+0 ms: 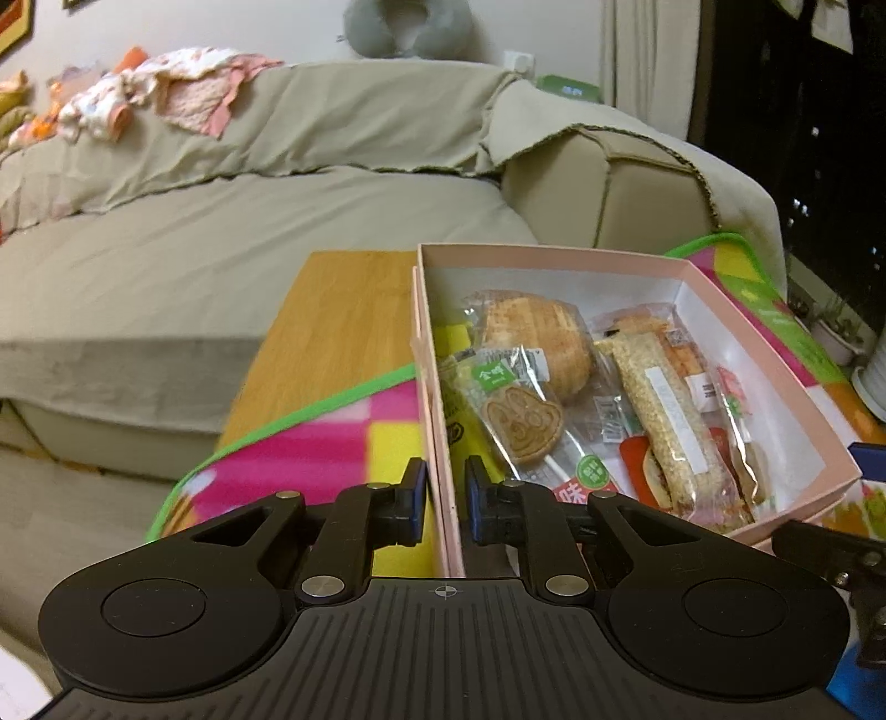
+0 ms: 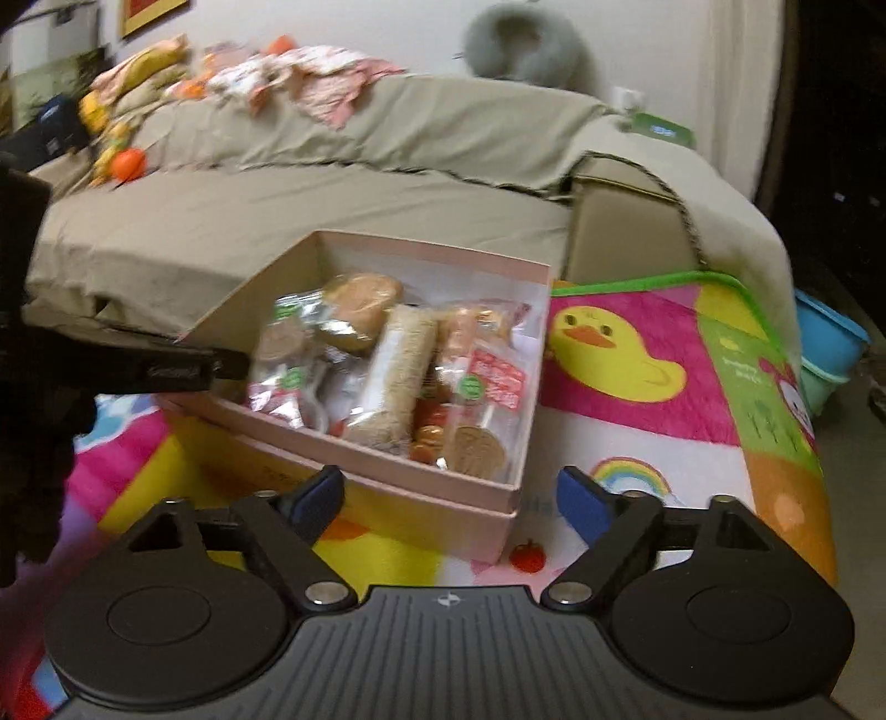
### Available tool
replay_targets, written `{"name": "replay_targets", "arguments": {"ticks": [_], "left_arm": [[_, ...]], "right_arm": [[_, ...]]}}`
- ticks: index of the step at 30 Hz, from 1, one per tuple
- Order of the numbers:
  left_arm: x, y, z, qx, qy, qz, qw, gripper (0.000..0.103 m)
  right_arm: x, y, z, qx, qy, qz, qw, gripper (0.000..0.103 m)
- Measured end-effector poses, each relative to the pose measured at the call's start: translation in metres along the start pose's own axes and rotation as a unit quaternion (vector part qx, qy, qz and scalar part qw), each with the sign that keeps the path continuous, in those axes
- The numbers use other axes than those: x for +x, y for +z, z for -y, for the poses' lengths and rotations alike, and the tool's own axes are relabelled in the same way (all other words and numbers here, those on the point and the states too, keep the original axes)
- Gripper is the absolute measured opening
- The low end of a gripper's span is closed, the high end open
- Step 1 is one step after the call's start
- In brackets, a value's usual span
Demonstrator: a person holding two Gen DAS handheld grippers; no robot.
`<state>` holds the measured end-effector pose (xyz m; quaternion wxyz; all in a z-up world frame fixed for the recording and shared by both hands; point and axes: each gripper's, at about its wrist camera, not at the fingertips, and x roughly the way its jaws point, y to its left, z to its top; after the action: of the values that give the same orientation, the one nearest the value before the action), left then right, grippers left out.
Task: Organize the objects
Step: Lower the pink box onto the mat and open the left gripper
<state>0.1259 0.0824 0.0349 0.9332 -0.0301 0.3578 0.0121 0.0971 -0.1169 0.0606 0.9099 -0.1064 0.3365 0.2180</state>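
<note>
The shallow pink cardboard box (image 1: 775,354) of wrapped snacks is set on a bright patchwork play mat (image 2: 637,354) with a green border and a yellow duck print, spread over a bamboo-topped bench (image 1: 338,327). To the left and behind, a long sofa under a beige cover (image 1: 232,221) is seen, with pink and orange baby clothes (image 1: 183,99) heaped on its backrest and a grey neck pillow (image 1: 407,25) against the white wall. Further right, a dark window is seen in the left wrist view, and stacked blue plastic tubs (image 2: 830,343) in the right wrist view.

Inside the box, a paw-stamped biscuit in clear wrap (image 1: 523,423), a round brown bun (image 1: 540,338) and a long sesame-crusted bar (image 1: 659,415) are packed side by side, over red-labelled packets. The box appears to sit nested in its own lid.

The left hand-held gripper (image 1: 446,495) is closed narrowly across the box's left wall, one blue pad on each side. The right hand-held gripper (image 2: 448,501) is held wide apart near the box's front corner, gripping nothing.
</note>
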Motion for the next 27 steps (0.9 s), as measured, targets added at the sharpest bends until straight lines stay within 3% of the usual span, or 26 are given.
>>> {"name": "replay_targets", "arguments": {"ticks": [2,5,7,8,9,12,14,19,23,27], "left_arm": [[0.018,0.016,0.012,0.006,-0.017,0.001,0.9998,0.016],[0.05,0.037,0.023,0.007,-0.051,0.008,0.9986,0.021],[0.06,0.043,0.027,0.02,-0.027,0.013,0.9994,0.04],[0.062,0.043,0.026,0.024,-0.008,0.014,0.9996,0.058],[0.063,0.041,0.023,0.027,0.001,0.022,0.9994,0.068],[0.054,0.038,0.018,0.031,0.025,0.042,0.9983,0.076],[0.036,0.035,0.016,0.024,0.019,0.056,0.998,0.075],[-0.03,0.003,0.02,0.023,0.002,0.103,0.9945,0.071],[-0.06,-0.039,0.031,0.023,-0.019,0.076,0.9966,0.071],[-0.065,-0.075,0.051,0.038,-0.027,0.053,0.9975,0.071]], "right_arm": [[0.005,0.003,0.014,0.037,0.001,0.01,0.999,0.079],[0.017,0.014,0.03,0.049,-0.048,0.031,0.997,0.079],[0.023,0.019,0.04,0.053,-0.083,0.044,0.994,0.079],[0.025,0.02,0.045,0.059,-0.086,0.046,0.993,0.079],[0.024,0.02,0.049,0.065,-0.085,0.05,0.993,0.079],[0.018,0.009,0.056,0.071,-0.097,0.063,0.991,0.093],[0.012,-0.002,0.058,0.077,-0.107,0.061,0.989,0.103],[-0.007,-0.034,0.052,0.089,-0.079,0.024,0.993,0.103],[-0.006,-0.057,0.04,0.1,-0.067,-0.016,0.993,0.103],[0.001,-0.073,0.034,0.11,-0.072,-0.042,0.99,0.103]]}}
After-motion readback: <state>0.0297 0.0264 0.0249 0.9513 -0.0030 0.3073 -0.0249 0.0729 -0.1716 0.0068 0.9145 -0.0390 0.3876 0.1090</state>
